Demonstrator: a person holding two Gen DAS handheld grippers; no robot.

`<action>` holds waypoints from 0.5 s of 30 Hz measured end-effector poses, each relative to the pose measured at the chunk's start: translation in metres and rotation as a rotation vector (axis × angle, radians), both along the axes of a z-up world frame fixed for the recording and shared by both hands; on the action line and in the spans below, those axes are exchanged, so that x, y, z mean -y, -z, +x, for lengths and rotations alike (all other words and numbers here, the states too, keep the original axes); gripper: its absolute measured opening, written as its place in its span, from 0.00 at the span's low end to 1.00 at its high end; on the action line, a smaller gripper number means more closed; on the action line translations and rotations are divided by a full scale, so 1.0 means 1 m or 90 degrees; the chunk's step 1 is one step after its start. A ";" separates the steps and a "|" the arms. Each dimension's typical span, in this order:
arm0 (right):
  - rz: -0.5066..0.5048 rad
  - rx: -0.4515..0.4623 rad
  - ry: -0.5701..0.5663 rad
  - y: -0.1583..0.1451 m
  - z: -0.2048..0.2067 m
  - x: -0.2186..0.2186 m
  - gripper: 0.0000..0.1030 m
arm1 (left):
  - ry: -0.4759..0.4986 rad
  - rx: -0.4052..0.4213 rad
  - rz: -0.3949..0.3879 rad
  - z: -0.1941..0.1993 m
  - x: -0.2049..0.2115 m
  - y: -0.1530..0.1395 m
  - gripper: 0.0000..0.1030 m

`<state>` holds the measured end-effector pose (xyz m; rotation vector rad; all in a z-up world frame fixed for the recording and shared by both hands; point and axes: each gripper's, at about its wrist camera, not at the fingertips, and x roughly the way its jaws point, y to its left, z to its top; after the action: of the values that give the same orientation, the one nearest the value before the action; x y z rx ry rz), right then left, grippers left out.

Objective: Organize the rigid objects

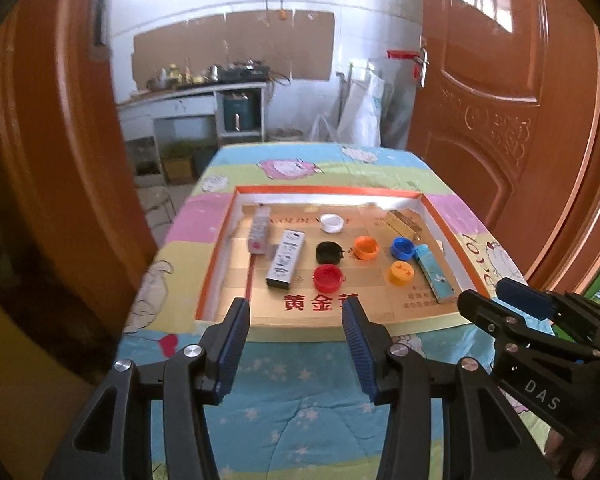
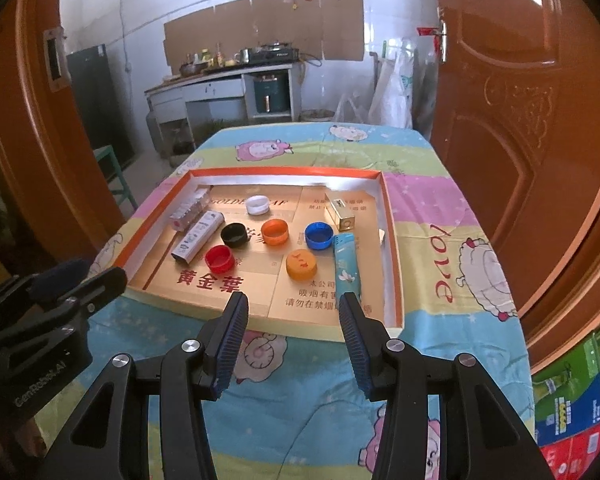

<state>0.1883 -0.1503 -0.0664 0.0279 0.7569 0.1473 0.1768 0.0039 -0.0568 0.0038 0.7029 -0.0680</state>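
A shallow orange-rimmed tray point(image 1: 216, 258) point(image 2: 392, 232) lies on the quilt-covered table. Inside it sit several bottle caps: white point(image 1: 331, 223) point(image 2: 257, 204), black point(image 1: 328, 252) point(image 2: 234, 234), orange point(image 1: 366, 247) point(image 2: 275, 232), blue point(image 1: 403, 248) point(image 2: 319, 236), red point(image 1: 328, 277) point(image 2: 219, 258) and yellow point(image 1: 400, 273) point(image 2: 301, 265). Two small boxes point(image 1: 286, 260) point(image 2: 198, 236) lie at the left, a gold box point(image 2: 341, 210) and a light-blue lighter point(image 1: 434, 272) point(image 2: 347, 268) at the right. My left gripper point(image 1: 296, 312) and right gripper point(image 2: 294, 308) hover open and empty before the tray's near edge.
The table carries a cartoon-sheep quilt point(image 2: 440, 280). Brown wooden doors point(image 1: 500, 100) point(image 2: 540, 120) flank it left and right. A kitchen counter point(image 2: 220, 80) stands far behind. Printed cartons point(image 2: 576, 392) sit low at the right.
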 end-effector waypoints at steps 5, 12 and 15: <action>-0.003 0.023 -0.002 -0.011 -0.022 -0.005 0.47 | 0.001 0.030 -0.014 -0.025 -0.006 -0.012 0.47; -0.004 0.054 -0.003 -0.026 -0.051 -0.010 0.47 | -0.020 0.071 -0.001 -0.054 -0.007 -0.026 0.47; -0.006 0.067 0.001 -0.032 -0.063 -0.010 0.47 | -0.040 0.093 0.014 -0.068 -0.006 -0.033 0.47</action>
<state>0.1250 -0.1399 -0.0341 0.0110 0.6531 0.1427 0.1084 0.0101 -0.0236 0.0073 0.5568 0.0007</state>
